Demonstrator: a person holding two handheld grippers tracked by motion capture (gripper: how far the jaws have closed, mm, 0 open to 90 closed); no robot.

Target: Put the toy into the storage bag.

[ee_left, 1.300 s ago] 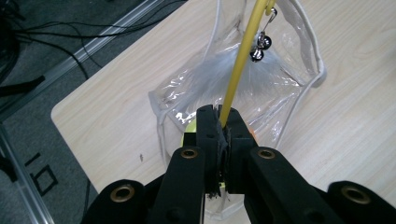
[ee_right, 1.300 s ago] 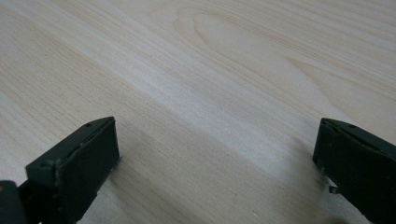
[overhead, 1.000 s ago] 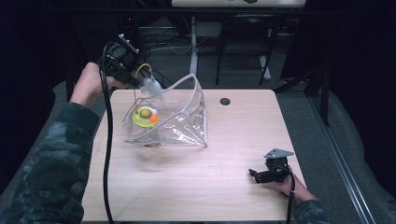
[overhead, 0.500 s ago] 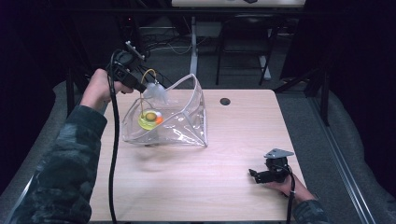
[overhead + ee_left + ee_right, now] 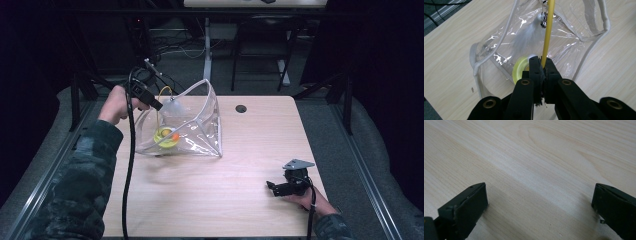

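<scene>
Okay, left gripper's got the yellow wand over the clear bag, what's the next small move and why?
Probably lower the wand further into the bag. The left gripper is shut on the yellow wand, whose white feather hangs at the clear bag mouth, above the yellow roll inside. The right gripper rests open on the table, away from the bag.

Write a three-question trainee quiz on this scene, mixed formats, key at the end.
1. True or false: the left gripper is shut on the yellow wand.
2. What lies inside the clear bag? A) a yellow tape roll B) a red mug C) a blue book
3. Fill in: the right gripper hovers over the bare ____, jaws wide apart.

Key: 1 true; 2 A, the yellow tape roll; 3 table.
</scene>
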